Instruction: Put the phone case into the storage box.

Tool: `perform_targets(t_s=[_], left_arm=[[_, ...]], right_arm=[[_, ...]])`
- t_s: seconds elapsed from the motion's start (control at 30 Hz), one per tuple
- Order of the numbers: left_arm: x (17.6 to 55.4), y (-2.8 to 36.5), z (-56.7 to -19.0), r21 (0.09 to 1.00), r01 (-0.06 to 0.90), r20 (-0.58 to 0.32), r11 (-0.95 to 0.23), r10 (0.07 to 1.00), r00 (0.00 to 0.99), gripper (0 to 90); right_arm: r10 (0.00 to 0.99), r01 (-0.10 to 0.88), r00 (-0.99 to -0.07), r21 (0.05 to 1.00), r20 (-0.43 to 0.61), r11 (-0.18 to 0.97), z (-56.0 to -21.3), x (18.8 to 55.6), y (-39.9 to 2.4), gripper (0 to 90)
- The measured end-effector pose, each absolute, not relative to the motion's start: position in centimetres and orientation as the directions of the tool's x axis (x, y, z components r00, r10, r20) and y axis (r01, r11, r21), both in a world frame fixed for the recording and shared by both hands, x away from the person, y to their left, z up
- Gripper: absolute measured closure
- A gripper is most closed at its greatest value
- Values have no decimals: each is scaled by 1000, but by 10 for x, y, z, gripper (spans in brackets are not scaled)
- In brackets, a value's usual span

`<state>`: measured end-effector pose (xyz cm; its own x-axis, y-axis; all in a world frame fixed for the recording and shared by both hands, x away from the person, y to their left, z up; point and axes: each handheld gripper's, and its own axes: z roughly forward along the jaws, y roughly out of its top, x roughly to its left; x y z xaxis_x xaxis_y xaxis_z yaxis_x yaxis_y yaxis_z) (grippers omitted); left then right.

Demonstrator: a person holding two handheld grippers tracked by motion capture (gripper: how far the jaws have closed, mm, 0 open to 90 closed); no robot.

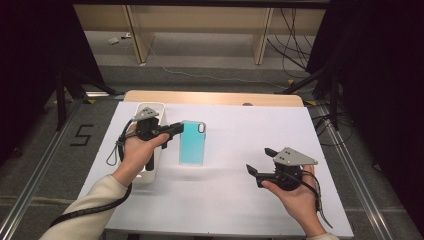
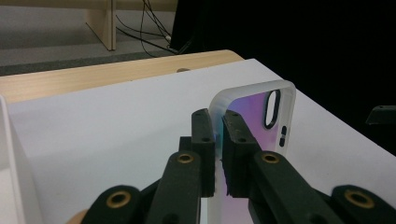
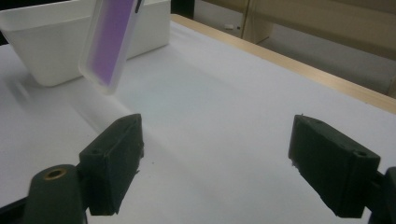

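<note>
The left tool (image 1: 176, 128) is clamped on the phone case (image 1: 192, 143), near the tabletop's (image 1: 235, 200) left edge. The right tool (image 1: 256, 161) stands apart, holding nothing.

Black tongs (image 1: 176, 128) with brass rivets, grey plates, cream sleeve (image 1: 90, 210)

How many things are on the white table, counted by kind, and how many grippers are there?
Phone case, clamped at its edge by the left gripper and lifted off the table: 1
White bin: 1
Grippers, the left one and the open right gripper: 2
Total: 4
</note>
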<state>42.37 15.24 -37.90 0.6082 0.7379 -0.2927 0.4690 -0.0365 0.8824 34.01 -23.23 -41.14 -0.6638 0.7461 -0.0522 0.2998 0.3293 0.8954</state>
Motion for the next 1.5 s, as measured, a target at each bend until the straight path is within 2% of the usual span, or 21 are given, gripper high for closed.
perform_targets(t_s=[0.8,1.5], left_arm=[[421,179,-367,900,435,-290,1,746,599,841],[430,198,-360,907,421,-278,13,769,575,841]], right_arm=[[771,289,-636,916,-34,279,-416,338,-236,188],[773,295,-634,912,-37,286,-418,337,-237,187]])
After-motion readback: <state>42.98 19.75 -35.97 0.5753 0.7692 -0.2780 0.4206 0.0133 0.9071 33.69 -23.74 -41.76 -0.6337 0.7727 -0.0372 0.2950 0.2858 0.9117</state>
